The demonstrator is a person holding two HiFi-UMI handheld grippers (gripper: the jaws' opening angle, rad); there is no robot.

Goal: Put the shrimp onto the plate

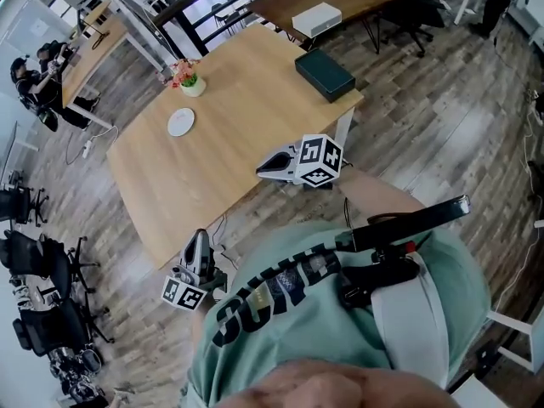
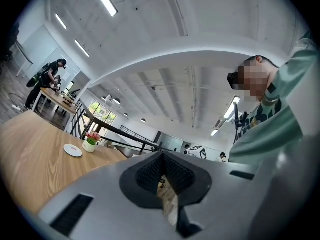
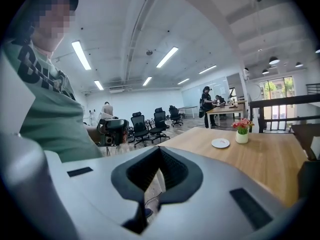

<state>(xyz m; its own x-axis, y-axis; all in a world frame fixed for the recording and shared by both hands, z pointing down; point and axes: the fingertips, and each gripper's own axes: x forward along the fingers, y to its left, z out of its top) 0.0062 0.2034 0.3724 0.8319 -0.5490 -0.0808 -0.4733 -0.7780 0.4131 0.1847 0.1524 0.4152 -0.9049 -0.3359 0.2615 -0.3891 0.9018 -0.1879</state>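
Note:
A small white plate [image 1: 180, 122] lies on the light wooden table [image 1: 246, 100], near its far left side. The plate also shows in the left gripper view [image 2: 73, 150] and the right gripper view [image 3: 220, 143]. It bears a faint pinkish mark, too small to tell what it is. I cannot make out a shrimp anywhere else. My left gripper [image 1: 201, 236] hangs off the table's near corner, shut and empty [image 2: 161, 156]. My right gripper [image 1: 260, 172] hovers at the table's near edge, its jaws also shut on nothing [image 3: 159, 151].
A pot of pink flowers [image 1: 189, 79] stands just behind the plate. A dark green box [image 1: 325, 73] sits at the table's right end. A white box [image 1: 316, 19] lies on a darker table beyond. Office chairs [image 1: 42, 313] stand at the left, and people sit at a far desk [image 1: 34, 79].

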